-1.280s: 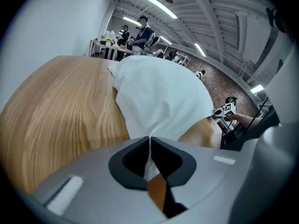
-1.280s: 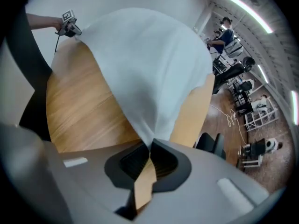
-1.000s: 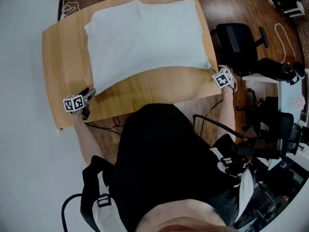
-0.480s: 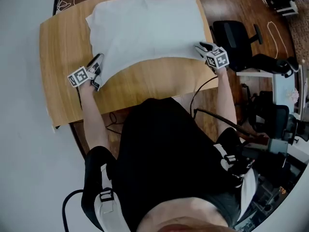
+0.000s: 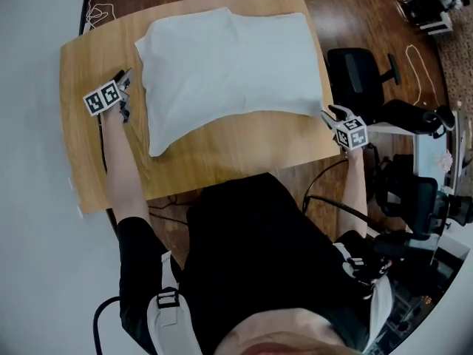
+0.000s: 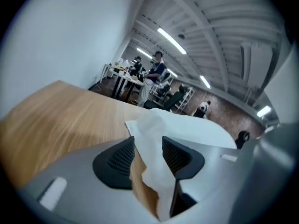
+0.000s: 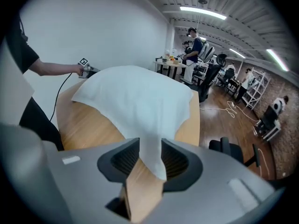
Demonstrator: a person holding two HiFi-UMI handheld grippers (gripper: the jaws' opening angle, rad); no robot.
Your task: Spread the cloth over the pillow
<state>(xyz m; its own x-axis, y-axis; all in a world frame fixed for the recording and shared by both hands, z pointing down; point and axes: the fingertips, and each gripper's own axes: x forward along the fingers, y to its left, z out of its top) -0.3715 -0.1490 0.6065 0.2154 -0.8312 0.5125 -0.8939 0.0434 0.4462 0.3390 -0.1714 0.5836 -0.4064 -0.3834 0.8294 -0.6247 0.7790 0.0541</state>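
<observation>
A white cloth [image 5: 229, 65] lies spread over the pillow on the wooden table [image 5: 222, 146]; the pillow shows only as a bulge underneath. My left gripper [image 5: 126, 91] is at the cloth's left edge. In the left gripper view its jaws [image 6: 148, 148] are shut on a bunched corner of the cloth [image 6: 187, 125]. My right gripper [image 5: 331, 114] is at the table's right edge by the near right corner. In the right gripper view its jaws [image 7: 150, 155] pinch a strip of the cloth [image 7: 135, 92], which runs up from them onto the mound.
A black office chair [image 5: 362, 69] stands just right of the table, with cables on the wood floor around it. The person's black-clad body is against the table's front edge. People [image 7: 194, 45] and desks are far behind.
My left gripper moved from the table's front left corner to the cloth's left edge, then outward left. My right gripper swung in over the cloth and back out to the right edge.
</observation>
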